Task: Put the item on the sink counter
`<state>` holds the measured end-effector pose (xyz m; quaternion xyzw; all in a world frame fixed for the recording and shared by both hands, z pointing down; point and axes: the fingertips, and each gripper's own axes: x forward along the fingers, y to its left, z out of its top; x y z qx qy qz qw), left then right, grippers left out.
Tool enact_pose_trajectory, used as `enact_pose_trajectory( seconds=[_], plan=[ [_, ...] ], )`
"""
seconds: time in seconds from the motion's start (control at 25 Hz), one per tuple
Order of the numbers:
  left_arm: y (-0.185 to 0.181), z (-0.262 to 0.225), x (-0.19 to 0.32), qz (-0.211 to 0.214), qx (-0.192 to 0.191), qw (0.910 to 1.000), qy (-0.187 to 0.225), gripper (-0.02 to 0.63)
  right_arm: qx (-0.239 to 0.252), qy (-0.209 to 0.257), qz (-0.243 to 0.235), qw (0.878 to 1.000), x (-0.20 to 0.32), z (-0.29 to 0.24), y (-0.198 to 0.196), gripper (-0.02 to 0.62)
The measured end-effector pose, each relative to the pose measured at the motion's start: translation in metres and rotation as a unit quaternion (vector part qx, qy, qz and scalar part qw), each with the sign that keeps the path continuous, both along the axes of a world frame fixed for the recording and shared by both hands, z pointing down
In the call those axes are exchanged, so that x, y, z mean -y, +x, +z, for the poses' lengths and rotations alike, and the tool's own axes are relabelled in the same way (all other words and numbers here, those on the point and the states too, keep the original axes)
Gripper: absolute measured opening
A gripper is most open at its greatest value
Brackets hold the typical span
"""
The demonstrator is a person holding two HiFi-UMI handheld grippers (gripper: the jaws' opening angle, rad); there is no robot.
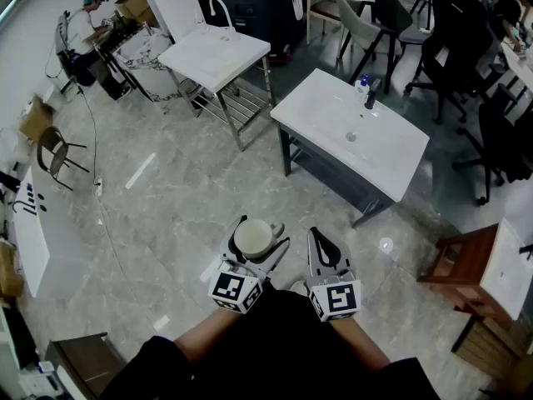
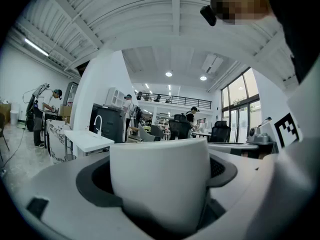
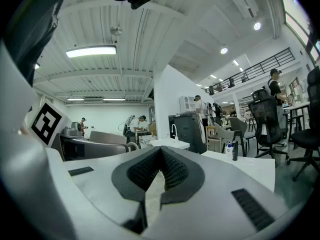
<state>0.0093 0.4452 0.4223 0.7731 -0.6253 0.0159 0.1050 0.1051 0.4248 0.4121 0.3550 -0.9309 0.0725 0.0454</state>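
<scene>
- Sleeves and both grippers sit nearest, low in the head view. The left gripper [image 1: 256, 232] has its jaws spread wide around a white mug [image 2: 159, 181], pads on its sides. The right gripper [image 1: 321, 242] is closed with nothing in it.
- Mug is carried upright over the floor [image 1: 166, 215], close to the body and well apart from the sink counter [image 1: 310, 107], which is ahead and to the right.
- Risk: the grip is on a smooth, rounded wall at full spread. A jolt while walking could let it slide out, and on hard tile it likely breaks.
- Risk: wrong target. A second sink unit [image 1: 208, 57] stands farther off to the left, so the carry could drift that way.
- Risk: setting it down in the basin dip or on the rim could leave it tilted. Aim for the flat near part.
- Risk: the faucet [image 1: 371, 98] and bottle [image 1: 361, 82] at the counter's far edge could get clipped if the reach goes too far.
- Surface: white top, mostly bare.
- Room: open workshop with grey marbled tile, office chairs [image 1: 450, 48] far right, and a person [image 1: 83, 27] at a desk far left.
</scene>
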Motion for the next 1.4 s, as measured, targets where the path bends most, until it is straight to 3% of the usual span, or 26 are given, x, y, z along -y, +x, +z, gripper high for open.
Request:
enact_pose_trajectory(
  seconds=[0.16,0.32,0.72,1.0,1.08,1.4],
  plan=[
    [-0.005,0.002,0.008,-0.008,0.006,0.9999,0.004,0.471,-0.009,-0.001,0.004,1.000,0.011,0.007,-0.003,0.029],
    [-0.020,0.010,0.013,-0.011,0.007,0.9999,-0.007,0.471,0.023,-0.024,-0.008,0.999,0.018,0.016,-0.016,0.031],
    [-0.083,0.046,0.081,0.004,-0.010,0.9994,-0.033,0.471,-0.014,-0.040,0.015,0.999,0.084,0.058,-0.065,0.032],
    [-0.116,0.051,0.154,0.054,-0.021,0.9979,-0.029,0.471,-0.055,-0.040,0.018,0.998,0.147,0.057,-0.118,0.032],
    [-0.125,0.050,0.174,0.072,-0.041,0.9960,-0.033,0.471,-0.061,-0.040,0.029,0.997,0.167,0.050,-0.130,0.032],
    [-0.163,0.039,0.227,0.128,-0.049,0.9904,-0.017,0.471,-0.039,-0.051,0.092,0.994,0.225,0.035,-0.170,0.032]
  ],
)
